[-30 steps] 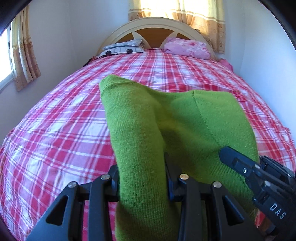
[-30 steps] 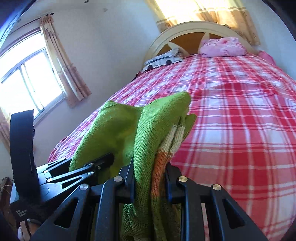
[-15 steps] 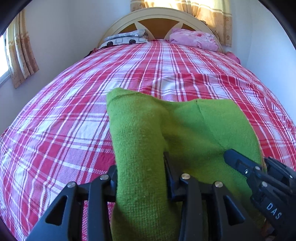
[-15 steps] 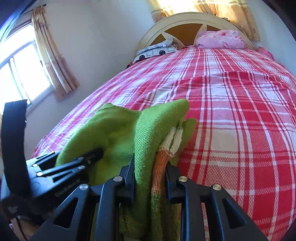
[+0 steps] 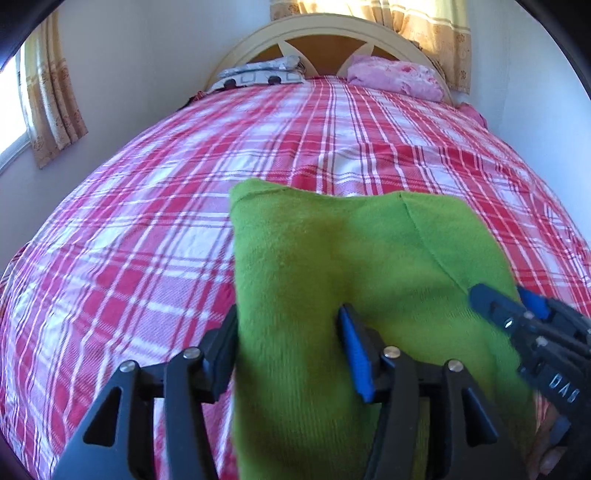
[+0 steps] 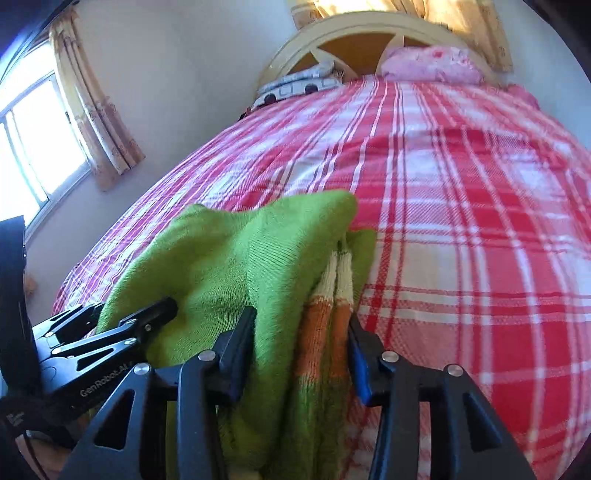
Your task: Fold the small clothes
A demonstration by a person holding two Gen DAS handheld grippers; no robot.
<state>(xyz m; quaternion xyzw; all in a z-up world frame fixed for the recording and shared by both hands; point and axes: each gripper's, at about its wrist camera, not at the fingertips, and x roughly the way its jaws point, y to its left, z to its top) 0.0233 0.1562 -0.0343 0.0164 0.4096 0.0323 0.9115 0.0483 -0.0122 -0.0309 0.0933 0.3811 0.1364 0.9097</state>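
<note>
A green knit garment (image 5: 332,280) with orange and cream stripes (image 6: 325,314) is held up over the near end of the bed. My left gripper (image 5: 290,325) is shut on its left fold. My right gripper (image 6: 301,328) is shut on its right fold, striped edge between the fingers. The right gripper also shows in the left wrist view (image 5: 532,332) at the garment's right side. The left gripper shows in the right wrist view (image 6: 122,332) at the left. The garment's lower part hangs out of sight.
The bed has a red and white plaid sheet (image 5: 184,184). A pink pillow (image 5: 395,75) and a grey patterned pillow (image 5: 258,72) lie at the cream headboard (image 5: 332,31). A window with curtains (image 6: 92,107) is on the left wall.
Both grippers have carried the garment forward and lower over the bed. The grip on the cloth is unchanged.
</note>
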